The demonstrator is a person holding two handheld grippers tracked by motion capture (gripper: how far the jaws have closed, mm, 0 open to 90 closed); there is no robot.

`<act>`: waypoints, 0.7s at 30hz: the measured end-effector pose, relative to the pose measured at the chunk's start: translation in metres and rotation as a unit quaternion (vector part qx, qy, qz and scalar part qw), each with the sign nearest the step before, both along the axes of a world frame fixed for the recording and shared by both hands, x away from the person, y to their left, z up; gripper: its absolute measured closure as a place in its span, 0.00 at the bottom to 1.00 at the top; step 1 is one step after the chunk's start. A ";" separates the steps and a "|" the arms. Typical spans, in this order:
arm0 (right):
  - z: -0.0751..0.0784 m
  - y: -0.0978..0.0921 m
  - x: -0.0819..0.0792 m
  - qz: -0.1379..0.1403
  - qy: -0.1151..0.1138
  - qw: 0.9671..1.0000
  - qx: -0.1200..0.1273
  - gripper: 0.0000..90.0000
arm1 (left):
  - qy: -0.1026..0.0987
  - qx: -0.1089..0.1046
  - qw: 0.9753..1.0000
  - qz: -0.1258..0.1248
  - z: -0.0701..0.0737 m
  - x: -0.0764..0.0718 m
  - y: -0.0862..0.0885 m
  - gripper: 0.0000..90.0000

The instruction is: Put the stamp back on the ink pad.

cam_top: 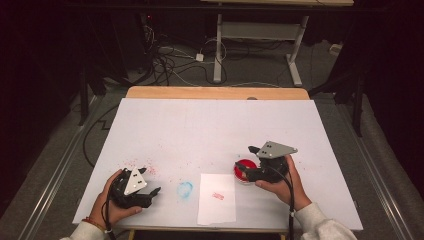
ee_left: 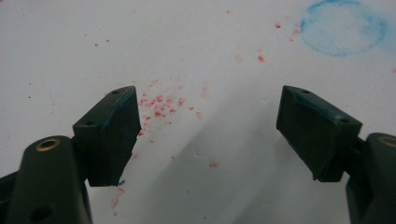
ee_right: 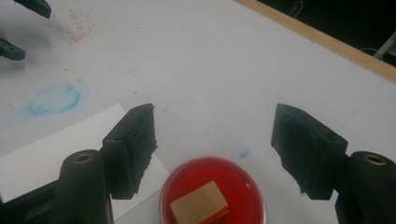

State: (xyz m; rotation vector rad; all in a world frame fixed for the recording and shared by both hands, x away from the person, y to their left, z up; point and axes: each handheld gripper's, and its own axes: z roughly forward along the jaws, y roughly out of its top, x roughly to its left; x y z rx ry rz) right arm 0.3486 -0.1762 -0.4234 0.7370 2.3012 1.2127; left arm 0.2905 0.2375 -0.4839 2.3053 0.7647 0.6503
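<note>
1. The right gripper (cam_top: 243, 165) was held in the person's right hand (cam_top: 284, 183) at the near right part of the counter (cam_top: 215, 125), with its grey plate on top and its jaws pointing to the left, over the red ink pad (cam_top: 245, 171).
2. In the right gripper view its jaws stood wide apart and released, holding nothing; the round red ink pad (ee_right: 212, 191) lay between them and below, with a small wooden stamp block (ee_right: 198, 203) resting in it.
3. The left gripper (cam_top: 152, 192) was in the left hand (cam_top: 112, 202) at the near left corner, low over the counter and pointing to the right.
4. In the left gripper view its jaws were also released and wide apart, with only the white surface and red specks (ee_left: 161, 105) between them.
5. A white sheet of paper (cam_top: 216, 198) lay between the two grippers, just beside the ink pad, and it carried a small red mark (cam_top: 218, 196).
6. A blue round stain (cam_top: 185, 189) was on the counter just to the left of the paper.
7. The counter was covered in white, with a wooden edge (cam_top: 215, 92) at its far side.
8. Behind it the room was dark, with cables (cam_top: 170, 60) on the floor and the legs of another table (cam_top: 218, 50).
</note>
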 end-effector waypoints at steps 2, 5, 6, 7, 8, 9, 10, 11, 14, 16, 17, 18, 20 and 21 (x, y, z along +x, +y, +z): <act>0.004 -0.003 -0.002 -0.003 -0.006 1.000 0.002 0.35 | 0.000 0.000 1.000 0.000 0.000 0.000 0.000 0.23; 0.010 -0.006 -0.005 -0.012 -0.019 1.000 -0.006 0.35 | 0.000 0.000 1.000 0.001 0.000 0.000 0.000 0.23; 0.012 -0.006 -0.006 -0.013 -0.023 1.000 -0.007 0.35 | 0.000 0.000 1.000 0.001 0.000 0.000 0.000 0.23; 0.014 -0.008 -0.007 -0.012 -0.027 1.000 -0.009 0.35 | 0.000 0.000 1.000 0.001 0.000 0.000 0.000 0.23; 0.015 -0.009 -0.008 -0.014 -0.031 0.999 -0.010 0.34 | 0.000 0.000 1.000 0.001 0.000 0.000 0.000 0.23; 0.016 -0.009 -0.009 -0.017 -0.033 0.999 -0.011 0.34 | 0.000 0.000 1.000 0.001 0.000 0.000 0.000 0.23; 0.017 -0.010 -0.010 -0.018 -0.037 0.999 -0.013 0.34 | 0.000 0.000 1.000 0.001 0.000 0.000 0.000 0.23; 0.018 -0.011 -0.011 -0.019 -0.042 0.999 -0.016 0.34 | 0.000 0.000 1.000 0.001 0.001 0.000 0.000 0.23; 0.021 -0.014 -0.015 -0.024 -0.046 0.998 -0.019 0.34 | -0.001 0.000 1.000 0.001 0.001 0.000 0.001 0.23; 0.022 -0.017 -0.017 -0.029 -0.049 0.998 -0.022 0.34 | -0.001 0.000 1.000 0.002 0.001 0.000 0.001 0.23; 0.023 -0.018 -0.018 -0.031 -0.052 0.998 -0.025 0.34 | -0.001 -0.001 1.000 0.001 0.001 -0.001 0.001 0.23; 0.024 -0.019 -0.019 -0.034 -0.054 0.998 -0.027 0.34 | -0.001 -0.001 1.000 0.001 0.001 -0.001 0.001 0.23; 0.024 -0.021 -0.021 -0.038 -0.058 0.997 -0.030 0.34 | -0.001 -0.001 1.000 0.002 0.002 -0.001 0.002 0.23; 0.025 -0.022 -0.022 -0.039 -0.059 0.997 -0.029 0.33 | -0.002 -0.001 1.000 0.002 0.002 -0.001 0.002 0.23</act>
